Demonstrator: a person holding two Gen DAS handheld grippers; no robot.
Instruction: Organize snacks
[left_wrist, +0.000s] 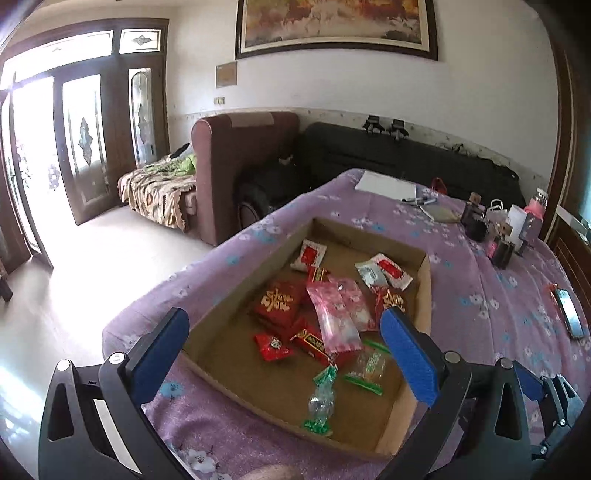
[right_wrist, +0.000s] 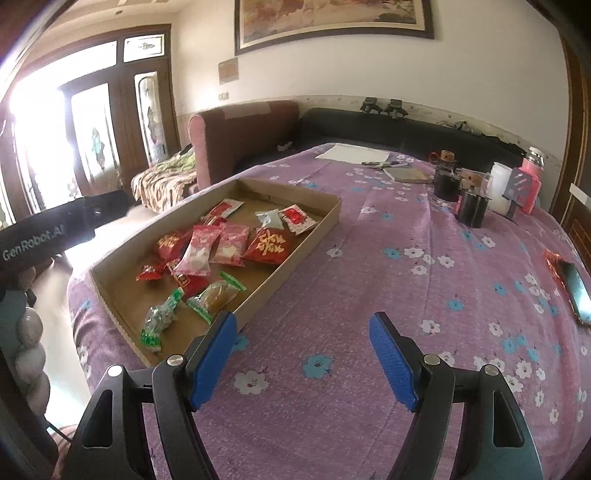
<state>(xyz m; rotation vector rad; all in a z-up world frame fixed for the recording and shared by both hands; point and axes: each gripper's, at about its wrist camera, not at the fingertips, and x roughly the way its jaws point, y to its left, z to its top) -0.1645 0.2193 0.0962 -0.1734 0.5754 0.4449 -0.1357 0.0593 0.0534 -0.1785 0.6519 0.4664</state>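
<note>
A shallow cardboard tray (left_wrist: 369, 240) lies on the purple flowered cloth and holds several snacks. Among them are red packets with gold characters (left_wrist: 277, 302), pink packets (left_wrist: 340, 314), white sachets with red labels (left_wrist: 384, 271), a green-wrapped candy (left_wrist: 321, 398) and a clear packet with green edges (left_wrist: 369, 365). My left gripper (left_wrist: 284, 354) hovers over the near end of the tray, open wide, gripping nothing. My right gripper (right_wrist: 304, 360) is open over bare cloth, just right of the tray's (right_wrist: 291, 266) near corner, and is also empty.
A phone (right_wrist: 576, 291) lies on the cloth at far right. Black jars (right_wrist: 471, 208), a white cup (right_wrist: 498, 186) and a pink bottle (right_wrist: 532, 173) stand at the back right, with paper (right_wrist: 351, 152) and pens behind. The cloth drops off at the left; a sofa (left_wrist: 229, 158) stands beyond.
</note>
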